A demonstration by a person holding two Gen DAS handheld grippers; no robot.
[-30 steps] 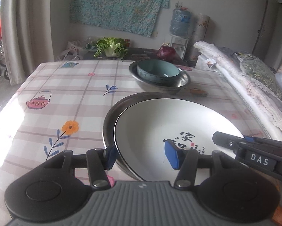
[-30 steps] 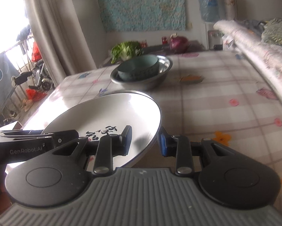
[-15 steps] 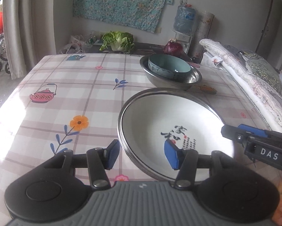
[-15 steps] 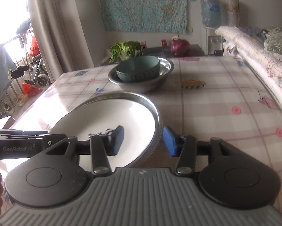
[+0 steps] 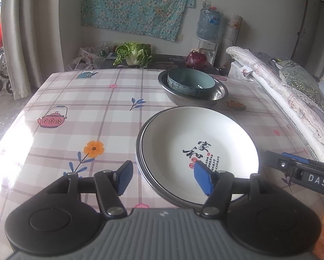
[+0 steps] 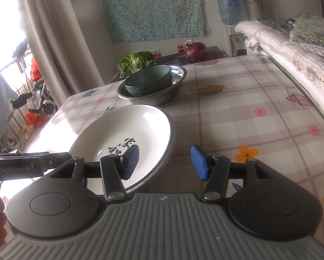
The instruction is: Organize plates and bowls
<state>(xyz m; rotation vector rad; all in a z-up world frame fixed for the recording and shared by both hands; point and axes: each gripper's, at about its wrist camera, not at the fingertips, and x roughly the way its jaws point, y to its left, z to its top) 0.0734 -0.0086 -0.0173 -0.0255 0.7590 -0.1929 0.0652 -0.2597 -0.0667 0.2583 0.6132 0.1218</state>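
Note:
A white plate with black characters point(image 5: 196, 138) lies nested in a steel plate point(image 5: 140, 162) on the checked tablecloth; both also show in the right wrist view: the white plate point(image 6: 127, 132), the steel rim point(image 6: 169, 143). A teal bowl point(image 5: 190, 82) sits inside a steel basin point(image 5: 218, 95) behind them, and shows in the right wrist view too point(image 6: 149, 82). My left gripper point(image 5: 163, 178) is open and empty, straddling the plates' near left rim. My right gripper point(image 6: 164, 162) is open and empty, straddling their right rim.
Folded bedding point(image 5: 292, 99) lines the table's right side. A cabbage point(image 5: 133, 54) and a red onion point(image 5: 195, 59) rest on a dark surface beyond the table. A water dispenser point(image 5: 208, 34) stands at the back wall. A curtain point(image 6: 49, 43) hangs at left.
The white plate was tilted and held at both rims; it now lies flat in the steel plate. Both grippers have opened wide and lifted slightly back.

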